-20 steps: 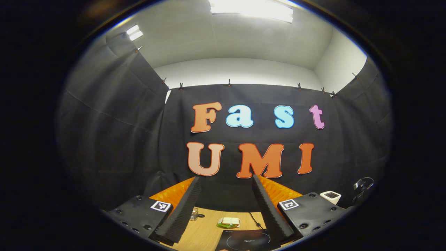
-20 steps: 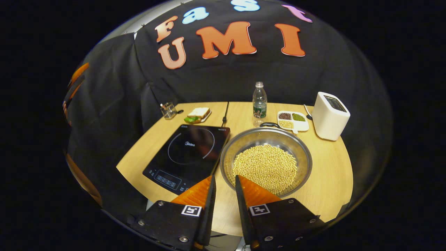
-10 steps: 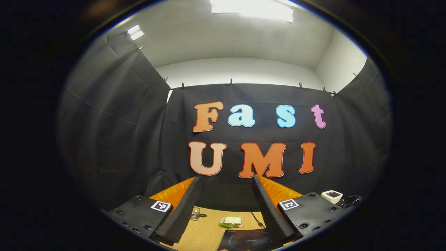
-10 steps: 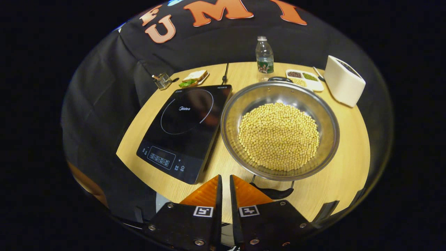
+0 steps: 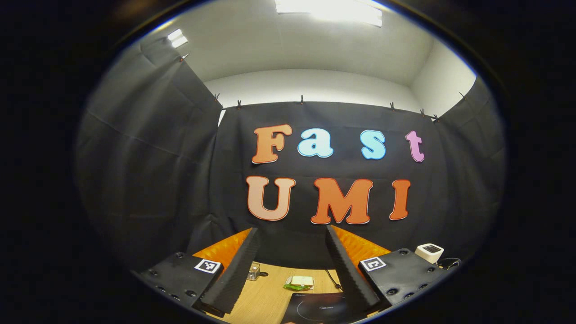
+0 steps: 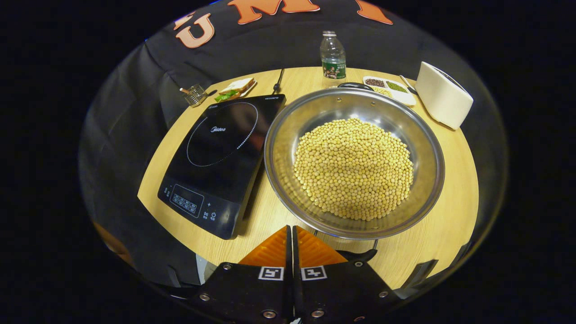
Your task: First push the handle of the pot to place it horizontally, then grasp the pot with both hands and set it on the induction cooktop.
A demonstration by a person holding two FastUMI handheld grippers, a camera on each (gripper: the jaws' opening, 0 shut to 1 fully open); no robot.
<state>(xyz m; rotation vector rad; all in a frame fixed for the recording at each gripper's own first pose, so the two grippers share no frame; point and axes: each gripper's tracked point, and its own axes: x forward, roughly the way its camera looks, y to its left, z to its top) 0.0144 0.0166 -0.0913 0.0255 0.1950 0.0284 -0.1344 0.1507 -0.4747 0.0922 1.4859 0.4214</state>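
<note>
Wooden and round, the table [image 6: 450, 198] carries everything I see through the right gripper view, with black cloth hung behind it. Going left to right: a small glass jar [image 6: 195, 94] sits near the far left edge, then a sandwich on a plate [image 6: 234, 88]. Next is the black induction cooktop [image 6: 220, 153], lying flat with its control panel toward me and its cord [image 6: 277, 81] running off the back. Just beside it on the right stands the steel pot [image 6: 288, 135], full of yellow beans [image 6: 353, 168]; it rests on the table, not on the cooktop. Its near black handle [image 6: 360, 255] sits just right of my right gripper [image 6: 291, 234], whose orange fingers are pressed together with nothing between them. Behind the pot stand a water bottle [image 6: 333, 56], a divided dish of grains [image 6: 390, 86], and a white toaster [image 6: 443, 101] at far right.

My left gripper [image 5: 292, 234] is held up facing the cloth wall, fingers spread wide and empty, the table edge low between them
</note>
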